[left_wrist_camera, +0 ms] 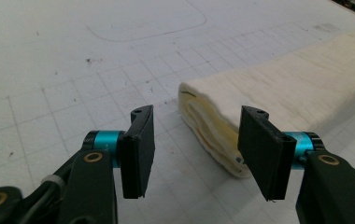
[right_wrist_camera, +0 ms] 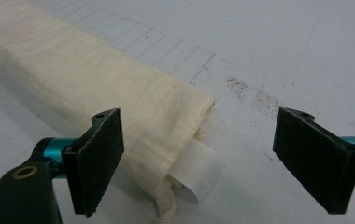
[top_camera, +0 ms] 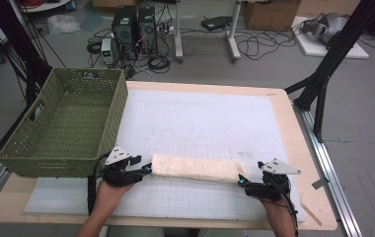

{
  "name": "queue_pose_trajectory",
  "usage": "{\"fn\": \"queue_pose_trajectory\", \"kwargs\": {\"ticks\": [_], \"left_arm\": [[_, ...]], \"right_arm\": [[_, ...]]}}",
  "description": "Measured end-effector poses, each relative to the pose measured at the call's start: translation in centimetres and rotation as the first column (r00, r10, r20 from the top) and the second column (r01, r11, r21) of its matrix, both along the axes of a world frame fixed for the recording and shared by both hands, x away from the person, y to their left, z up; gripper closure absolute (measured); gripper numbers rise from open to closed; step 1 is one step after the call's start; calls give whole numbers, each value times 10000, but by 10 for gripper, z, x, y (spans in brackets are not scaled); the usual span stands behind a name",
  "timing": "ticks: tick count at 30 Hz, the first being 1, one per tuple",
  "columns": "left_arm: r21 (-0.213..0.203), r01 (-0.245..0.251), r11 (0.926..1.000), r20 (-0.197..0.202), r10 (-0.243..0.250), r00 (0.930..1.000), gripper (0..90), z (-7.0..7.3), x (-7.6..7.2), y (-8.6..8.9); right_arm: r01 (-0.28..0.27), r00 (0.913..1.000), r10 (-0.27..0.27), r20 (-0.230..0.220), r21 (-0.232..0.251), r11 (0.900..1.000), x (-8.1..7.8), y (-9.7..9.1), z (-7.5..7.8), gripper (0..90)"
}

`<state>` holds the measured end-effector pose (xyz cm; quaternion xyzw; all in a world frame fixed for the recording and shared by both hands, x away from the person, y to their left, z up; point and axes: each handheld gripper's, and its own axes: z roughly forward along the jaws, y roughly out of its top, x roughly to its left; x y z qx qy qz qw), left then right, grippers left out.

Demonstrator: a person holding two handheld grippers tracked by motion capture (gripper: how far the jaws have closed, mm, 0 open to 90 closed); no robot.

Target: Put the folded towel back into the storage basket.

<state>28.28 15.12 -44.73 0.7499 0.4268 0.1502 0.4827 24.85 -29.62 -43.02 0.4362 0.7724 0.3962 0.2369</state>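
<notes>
- Item: folded cloth (top_camera: 195,168), cream, in a long flat bundle lying crosswise on the white gridded mat (top_camera: 200,123) at the near side of the bench (top_camera: 294,148), between the 2 hands.
- Left tongs (top_camera: 147,169): jaws spread, standing on either side of the cloth's layered end (left_wrist_camera: 213,140); the pads press on nothing.
- Right tongs (top_camera: 242,181): jaws spread wide at the opposite end (right_wrist_camera: 185,121); a white tag (right_wrist_camera: 196,172) and a bit of cord (right_wrist_camera: 164,210) stick out of the bundle there.
- Nearby: green woven basket (top_camera: 67,123) at the left of the bench, just beside the left hand (top_camera: 107,193).
- Risk 1: the left tongs may close on only the outer layers, since the end shows several loose folds; the bundle would then open when lifted.
- Risk 2: the right tongs may pinch the tag or cord instead of the cloth, so that end would slip free.
- Risk 3: the right jaws sit off to one side of the cloth's corner; closing from here could catch a thin edge only.
- Risk 4: uneven lifting by the 2 hands would let the middle sag and the folds slide apart.
- Risk 5: a swing toward the basket could snag the cloth on its near rim.
</notes>
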Motion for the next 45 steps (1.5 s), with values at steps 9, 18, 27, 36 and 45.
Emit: {"fn": "queue_pose_trajectory", "kwargs": {"ticks": [9, 18, 27, 36, 45], "left_arm": [[212, 52, 9998, -224, -47, 9997, 462, -2, 1, -6], [129, 325, 9994, -324, -321, 9990, 463, -2, 1, -11], [426, 561, 9975, -591, -536, 9968, 472, -4, 3, -16], [960, 845, 9918, -697, -780, 9945, 533, -5, 3, -22], [1031, 1241, 9869, -629, -1181, 9910, 812, -4, 0, -27]], "right_arm": [[-72, 9990, 74, -448, 46, 10000, 3, 2, -4, 238], [-213, 9957, 211, -905, -19, 9998, 4, 4, -7, 310], [-567, 9846, 552, -1658, -45, 9984, 9, 5, -14, 438], [-892, 9786, 892, -1854, 83, 9960, 8, 6, -14, 565], [-1241, 9709, 1268, -2029, 263, 9919, 7, 9, -12, 748]]}}
